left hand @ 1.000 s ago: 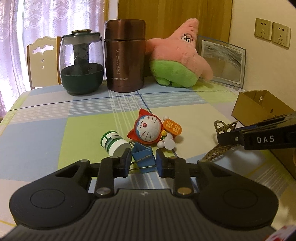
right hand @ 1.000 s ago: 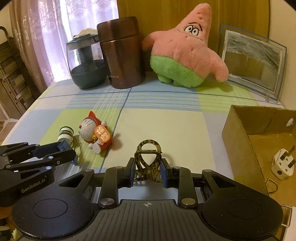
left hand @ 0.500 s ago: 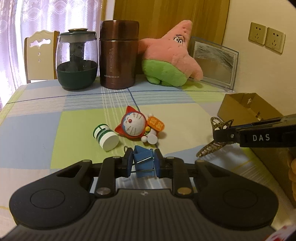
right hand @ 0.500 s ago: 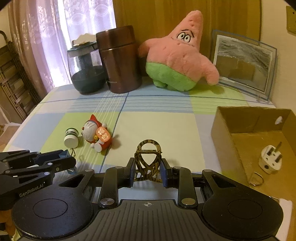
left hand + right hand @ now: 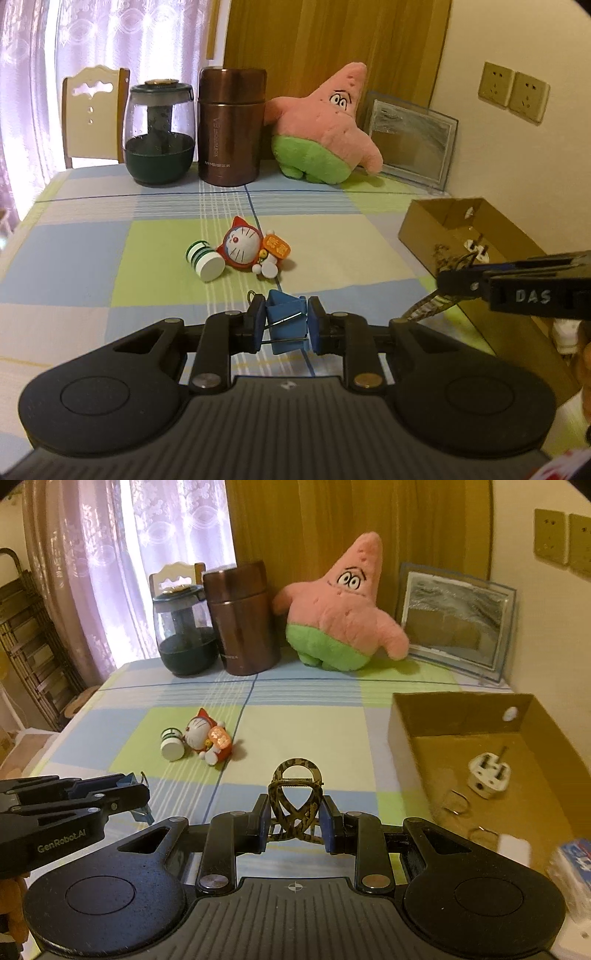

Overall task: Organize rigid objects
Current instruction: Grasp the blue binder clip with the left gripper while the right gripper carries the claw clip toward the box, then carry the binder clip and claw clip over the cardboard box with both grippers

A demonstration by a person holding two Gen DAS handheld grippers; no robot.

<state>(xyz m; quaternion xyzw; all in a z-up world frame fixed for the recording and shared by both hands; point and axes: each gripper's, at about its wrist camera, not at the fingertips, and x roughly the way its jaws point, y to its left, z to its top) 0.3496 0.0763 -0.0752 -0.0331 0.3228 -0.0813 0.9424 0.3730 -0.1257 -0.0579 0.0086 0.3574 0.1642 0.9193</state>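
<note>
My left gripper is shut on a blue binder clip, held clear above the checked tablecloth. My right gripper is shut on a leopard-print hair claw, also lifted off the cloth. In the left wrist view the right gripper reaches in from the right with the hair claw hanging at its tip. A cardboard box stands at the right, holding a white plug and small metal rings. A Doraemon toy and a green-striped white cylinder lie mid-table.
At the table's far edge stand a glass jar with a dark base, a brown flask, a pink star plush and a glass picture frame. A chair sits behind the table. A white and blue packet lies beside the box.
Both grippers rose and drew back from the table with the binder clip and hair claw held. The toy and cylinder look farther away; more of the box interior shows.
</note>
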